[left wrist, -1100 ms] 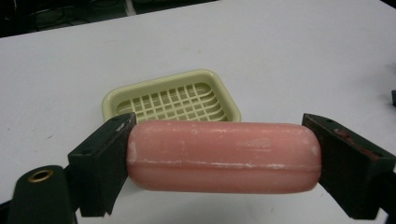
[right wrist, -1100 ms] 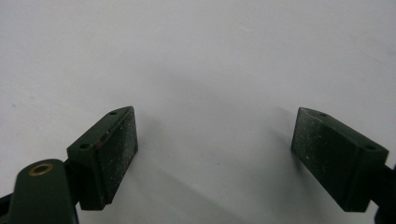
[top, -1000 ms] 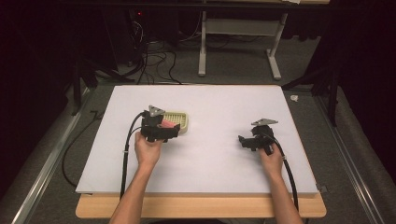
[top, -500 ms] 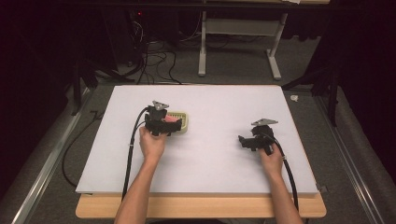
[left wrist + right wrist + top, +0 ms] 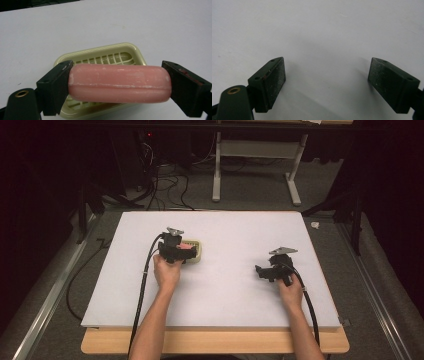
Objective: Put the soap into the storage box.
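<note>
A pink bar of soap is clamped end to end between the two black jaws of my left gripper. It hangs just above a pale yellow soap dish with a slotted grid floor. In the high view the left gripper holds the soap over the near side of the dish, left of the table's middle. My right gripper rests low at the right of the white table top, and its jaws stand wide apart over bare white surface, open with nothing between them.
The white board lies on a wooden table whose front edge shows below it. Black cables trail from both grippers toward the person. Beyond the far edge stand a white table frame and floor cables.
The left gripper with the soap has shifted slightly left and toward the near side of the dish. The right gripper has stayed in place.
</note>
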Available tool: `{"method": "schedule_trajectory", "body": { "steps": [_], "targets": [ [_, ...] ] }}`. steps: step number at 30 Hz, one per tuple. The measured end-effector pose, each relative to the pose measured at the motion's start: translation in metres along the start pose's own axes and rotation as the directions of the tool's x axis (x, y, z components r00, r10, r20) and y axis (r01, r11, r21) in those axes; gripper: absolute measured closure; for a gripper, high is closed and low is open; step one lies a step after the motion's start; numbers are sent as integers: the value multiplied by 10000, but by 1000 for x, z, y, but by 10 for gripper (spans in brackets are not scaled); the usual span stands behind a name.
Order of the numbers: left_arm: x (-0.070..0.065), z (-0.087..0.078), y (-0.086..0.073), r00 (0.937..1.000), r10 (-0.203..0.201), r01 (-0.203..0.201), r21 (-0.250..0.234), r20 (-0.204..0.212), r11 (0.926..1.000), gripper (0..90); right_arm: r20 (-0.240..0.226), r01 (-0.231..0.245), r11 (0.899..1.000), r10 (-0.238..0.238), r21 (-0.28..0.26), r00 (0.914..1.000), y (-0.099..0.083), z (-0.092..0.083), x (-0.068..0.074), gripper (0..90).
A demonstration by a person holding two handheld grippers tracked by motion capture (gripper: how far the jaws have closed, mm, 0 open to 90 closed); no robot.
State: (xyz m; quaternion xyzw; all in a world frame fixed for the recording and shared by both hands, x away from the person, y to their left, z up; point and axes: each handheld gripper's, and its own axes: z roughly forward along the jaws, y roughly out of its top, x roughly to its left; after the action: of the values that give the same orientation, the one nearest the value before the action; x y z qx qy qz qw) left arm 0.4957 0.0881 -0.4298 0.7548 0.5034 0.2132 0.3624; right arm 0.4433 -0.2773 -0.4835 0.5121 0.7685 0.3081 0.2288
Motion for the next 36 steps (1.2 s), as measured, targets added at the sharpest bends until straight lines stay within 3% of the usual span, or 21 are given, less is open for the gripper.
{"method": "schedule_trajectory", "body": {
  "steps": [8,18,28,36],
  "targets": [
    [3,2,-1,10000,-3,3,32,68,10000,140,-3,-7,10000,7,2,10000,0,0,0,151],
    [1,12,-5,9997,155,-146,430,-198,9990,140,0,-4,10000,4,0,10000,0,0,0,151],
    [-1,12,-5,9989,308,-290,486,-351,9984,137,-4,-7,10000,7,1,10000,0,0,0,151],
    [-2,15,-8,9963,617,-565,855,-598,9947,127,-3,7,10000,-7,-4,10000,0,0,0,151]
  ]
}}
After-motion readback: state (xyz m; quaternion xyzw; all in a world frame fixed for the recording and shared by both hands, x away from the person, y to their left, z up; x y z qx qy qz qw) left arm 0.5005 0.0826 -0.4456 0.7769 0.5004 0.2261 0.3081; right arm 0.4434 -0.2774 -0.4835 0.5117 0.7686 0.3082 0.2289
